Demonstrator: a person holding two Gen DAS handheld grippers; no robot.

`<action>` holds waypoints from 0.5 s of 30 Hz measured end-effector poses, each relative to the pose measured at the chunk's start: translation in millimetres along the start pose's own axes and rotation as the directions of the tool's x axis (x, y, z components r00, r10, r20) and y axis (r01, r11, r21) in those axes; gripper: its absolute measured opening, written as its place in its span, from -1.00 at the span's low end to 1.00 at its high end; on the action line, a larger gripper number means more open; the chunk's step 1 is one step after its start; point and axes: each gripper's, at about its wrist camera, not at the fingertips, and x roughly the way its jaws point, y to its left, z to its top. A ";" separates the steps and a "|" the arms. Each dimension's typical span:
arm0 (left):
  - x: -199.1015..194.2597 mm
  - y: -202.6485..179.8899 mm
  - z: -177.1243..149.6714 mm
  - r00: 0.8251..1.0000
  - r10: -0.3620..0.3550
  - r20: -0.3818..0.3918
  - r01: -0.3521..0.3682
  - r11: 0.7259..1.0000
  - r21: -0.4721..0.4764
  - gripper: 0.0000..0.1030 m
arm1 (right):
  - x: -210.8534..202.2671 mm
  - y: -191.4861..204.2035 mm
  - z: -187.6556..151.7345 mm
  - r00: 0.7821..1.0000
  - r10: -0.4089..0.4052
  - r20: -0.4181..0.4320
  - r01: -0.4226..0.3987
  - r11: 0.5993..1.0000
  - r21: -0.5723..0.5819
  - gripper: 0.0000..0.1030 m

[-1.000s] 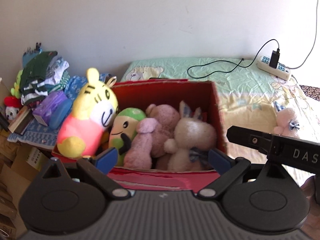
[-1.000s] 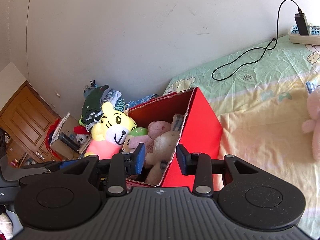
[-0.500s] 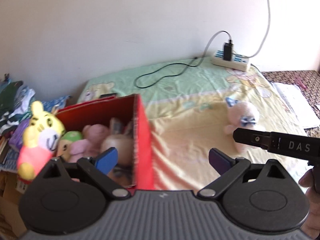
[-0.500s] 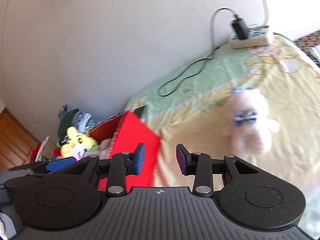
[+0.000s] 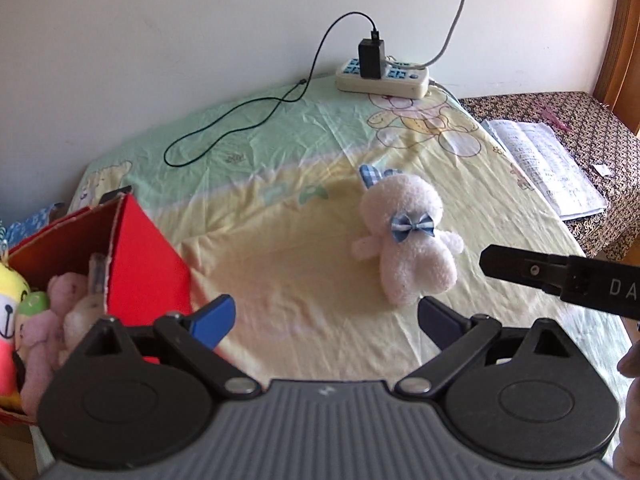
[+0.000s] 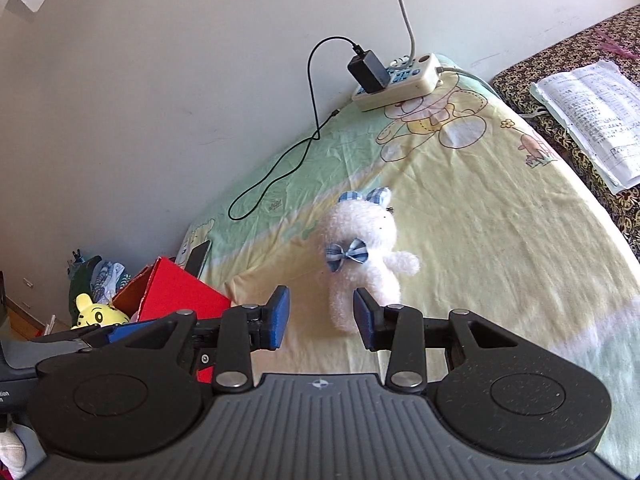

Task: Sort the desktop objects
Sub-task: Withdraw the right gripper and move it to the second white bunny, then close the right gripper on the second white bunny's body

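Observation:
A white plush bunny (image 5: 408, 248) with a blue checked bow lies on the yellow-green sheet (image 5: 288, 264). My left gripper (image 5: 326, 318) hovers just short of it, open wide, with nothing between the blue pads. My right gripper (image 6: 320, 316) stands narrowly open over the sheet, and the bunny (image 6: 360, 252) lies just beyond its pads, untouched. One black finger (image 5: 520, 268) of the right gripper shows to the bunny's right. A red box (image 5: 148, 264) at the left holds several plush toys, among them a yellow tiger (image 6: 96, 314).
A power strip (image 5: 382, 78) with a black charger sits by the wall, and its cable (image 5: 240, 128) loops across the sheet. Printed papers (image 5: 548, 168) lie on a patterned cover at right. A dark phone (image 6: 198, 258) lies behind the box. A hand (image 5: 630, 364) shows at the right edge.
Both views have swung from the red box to the right, across the sheet. The white bunny is now near and central. Neither gripper's opening has changed.

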 end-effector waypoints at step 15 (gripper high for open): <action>74.2 1.1 19.2 0.968 -0.247 -0.054 0.242 0.967 -0.080 0.72 | 45.4 -26.5 32.8 0.998 -0.018 -0.057 0.023 0.997 0.078 -0.09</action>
